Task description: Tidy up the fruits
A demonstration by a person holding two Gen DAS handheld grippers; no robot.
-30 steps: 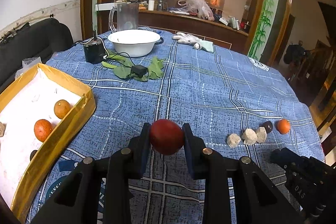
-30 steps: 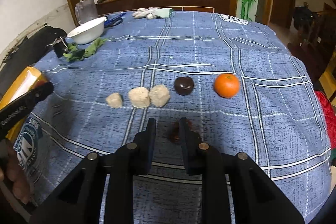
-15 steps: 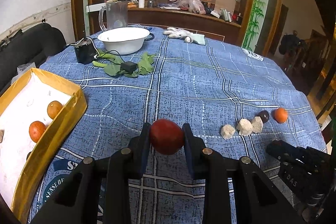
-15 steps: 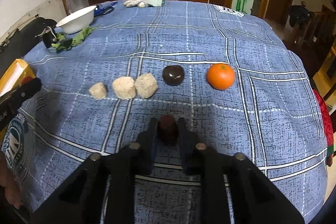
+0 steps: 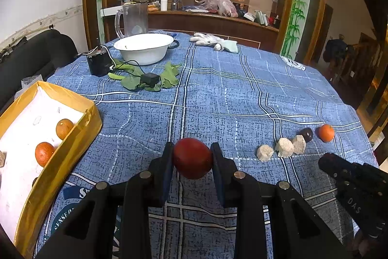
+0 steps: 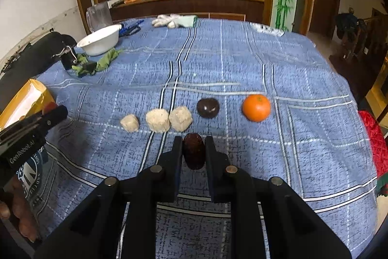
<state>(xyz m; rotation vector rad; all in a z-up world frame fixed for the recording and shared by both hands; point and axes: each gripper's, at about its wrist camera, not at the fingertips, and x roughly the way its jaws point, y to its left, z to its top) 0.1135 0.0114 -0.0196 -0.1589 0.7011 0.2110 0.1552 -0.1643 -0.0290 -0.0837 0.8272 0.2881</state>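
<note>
Change: right gripper (image 6: 193,154) has closed on the dark fruit (image 6: 193,154) since a second ago and lifted it off the cloth.
Left gripper (image 5: 192,159): my fingers clamp a red fruit (image 5: 192,158), held above the tablecloth (image 5: 230,94).
Box: yellow box (image 5: 72,152) sits left of it, two oranges (image 5: 44,153) inside.
Row: three pale chunks (image 6: 157,120), a dark round fruit (image 6: 208,107) and an orange (image 6: 256,107) lie just beyond my right gripper.

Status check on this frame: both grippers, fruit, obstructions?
Left gripper shut on red fruit. Right gripper shut on dark fruit. Yellow box left, path unobstructed.
</note>
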